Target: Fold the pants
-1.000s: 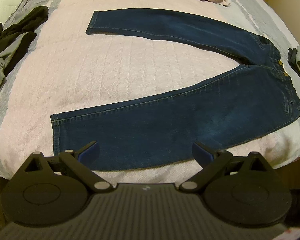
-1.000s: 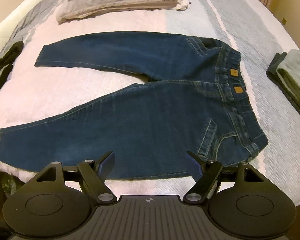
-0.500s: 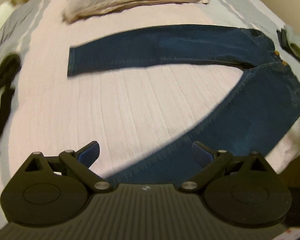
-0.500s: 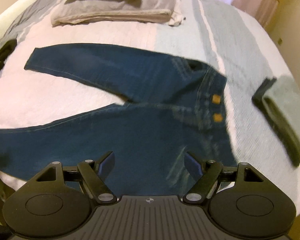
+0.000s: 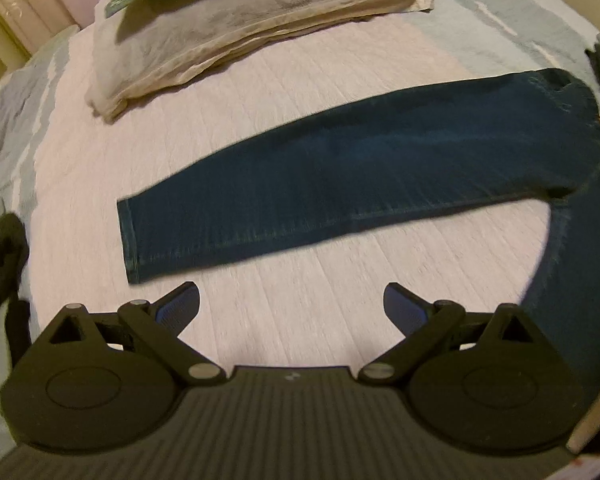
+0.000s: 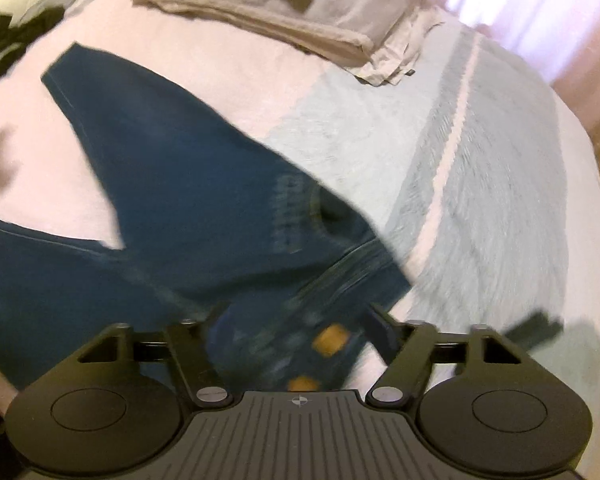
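Note:
Dark blue jeans [image 5: 340,184] lie flat on the bed with the legs spread apart. In the left wrist view the far leg runs across the middle, its hem at the left. My left gripper [image 5: 292,308] is open above the bare pink cover, just short of that hem. In the right wrist view the jeans [image 6: 172,184] are blurred, with the waistband and two tan patches near the bottom. My right gripper [image 6: 296,328] is open right over the waistband, nothing held between its fingers.
A folded grey-beige blanket [image 5: 240,44] with a green pillow on it lies at the head of the bed. Dark clothes [image 5: 0,272] are heaped at the left edge. A dark folded item [image 6: 536,328] lies right of the waistband. The bed cover [image 6: 480,180] is pink and pale blue.
Both grippers have moved forward over the bed. The left has passed the near leg toward the far leg's hem. The right has closed in on the waistband. Both stay open.

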{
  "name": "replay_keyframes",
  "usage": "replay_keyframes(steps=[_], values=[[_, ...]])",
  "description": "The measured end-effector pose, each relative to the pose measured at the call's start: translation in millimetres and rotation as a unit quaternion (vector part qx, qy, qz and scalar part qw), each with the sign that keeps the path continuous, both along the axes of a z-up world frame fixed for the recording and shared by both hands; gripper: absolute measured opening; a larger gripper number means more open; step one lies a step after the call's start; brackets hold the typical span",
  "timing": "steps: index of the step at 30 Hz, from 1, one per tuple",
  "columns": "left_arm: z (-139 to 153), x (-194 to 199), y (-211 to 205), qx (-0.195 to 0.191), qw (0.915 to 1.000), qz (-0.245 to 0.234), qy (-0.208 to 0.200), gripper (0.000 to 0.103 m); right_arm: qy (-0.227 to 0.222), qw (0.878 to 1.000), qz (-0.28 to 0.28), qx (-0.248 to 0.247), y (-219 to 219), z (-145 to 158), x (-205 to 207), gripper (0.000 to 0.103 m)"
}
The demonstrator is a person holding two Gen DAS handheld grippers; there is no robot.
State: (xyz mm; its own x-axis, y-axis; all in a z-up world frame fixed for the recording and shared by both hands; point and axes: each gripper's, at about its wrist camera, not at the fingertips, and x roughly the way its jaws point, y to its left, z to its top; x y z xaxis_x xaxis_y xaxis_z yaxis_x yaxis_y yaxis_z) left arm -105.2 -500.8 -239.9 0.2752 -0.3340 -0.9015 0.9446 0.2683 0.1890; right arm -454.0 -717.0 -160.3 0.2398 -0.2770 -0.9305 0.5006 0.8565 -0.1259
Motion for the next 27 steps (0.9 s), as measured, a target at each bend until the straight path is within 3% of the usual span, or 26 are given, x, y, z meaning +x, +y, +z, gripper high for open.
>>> replay_keyframes(steps=[6,12,17,20,24,27], values=[[-30.0,21.3,-46.5,0.022,0.9994,-0.024,-0.010,0.097,0.013,0.999,0.043,0.028,-99.9,-48.7,9.9,0.056],[-67.2,53.1,-77.1,0.046,0.9961,-0.073,-0.022,0.096,0.040,0.992,0.113,0.051,-140.7,-98.0,39.1,0.055],[-90.7,88.2,-96.2,0.070,0.9904,-0.112,-0.042,0.095,0.077,0.984,0.142,0.075,-157.1,-129.3,54.6,0.042],[-100.2,113.7,-105.2,0.083,0.9854,-0.138,-0.055,0.092,0.087,0.982,0.132,0.101,-166.7,-141.7,57.5,0.037],[-108.3,151.8,-114.2,0.089,0.9796,-0.167,-0.067,0.089,0.096,0.982,0.113,0.120,-169.3,-150.9,60.0,0.017],[-114.7,177.8,-123.6,0.090,0.9729,-0.202,-0.068,0.083,0.106,0.982,0.110,0.110,-163.2,-151.7,64.6,0.010]])
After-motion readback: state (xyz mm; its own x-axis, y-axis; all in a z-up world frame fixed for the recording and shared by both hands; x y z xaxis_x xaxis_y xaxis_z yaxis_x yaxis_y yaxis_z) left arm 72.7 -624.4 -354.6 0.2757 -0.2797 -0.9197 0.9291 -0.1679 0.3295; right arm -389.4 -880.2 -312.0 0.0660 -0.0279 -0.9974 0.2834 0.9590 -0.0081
